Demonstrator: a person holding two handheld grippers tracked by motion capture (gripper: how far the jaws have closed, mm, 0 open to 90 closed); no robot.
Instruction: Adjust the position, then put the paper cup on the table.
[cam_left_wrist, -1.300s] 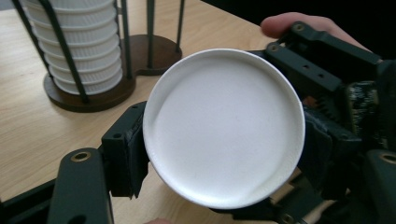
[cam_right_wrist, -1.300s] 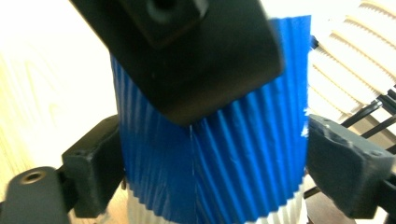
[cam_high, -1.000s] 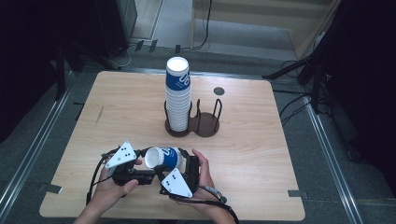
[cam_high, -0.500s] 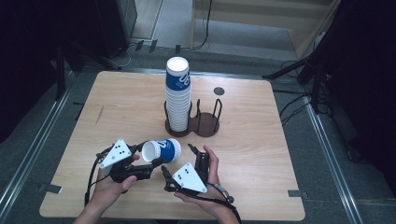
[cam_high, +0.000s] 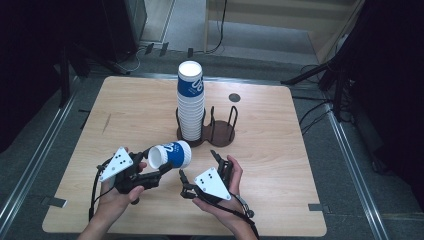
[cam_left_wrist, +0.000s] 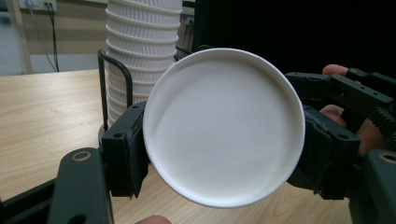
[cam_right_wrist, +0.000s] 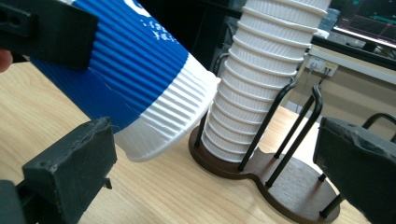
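The left gripper grasps a paper cup on its side above the surface's near edge. The right gripper has just been opening, its jaws released and empty. Racking the cup in the holder beside the stack remains.

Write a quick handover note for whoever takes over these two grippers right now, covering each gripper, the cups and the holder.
Left gripper: shut on the blue paper cup, held on its side above the table, base facing the left gripper view.
Right gripper: jaws have just been opening, now open with nothing between them, beside the cup.
Cup stack: upright in one slot of the dark holder at mid table; its other slot has no cups.
Done: one cup is held apart from the stack, in the left gripper alone.
Left: probably placing this cup, perhaps in the free slot.
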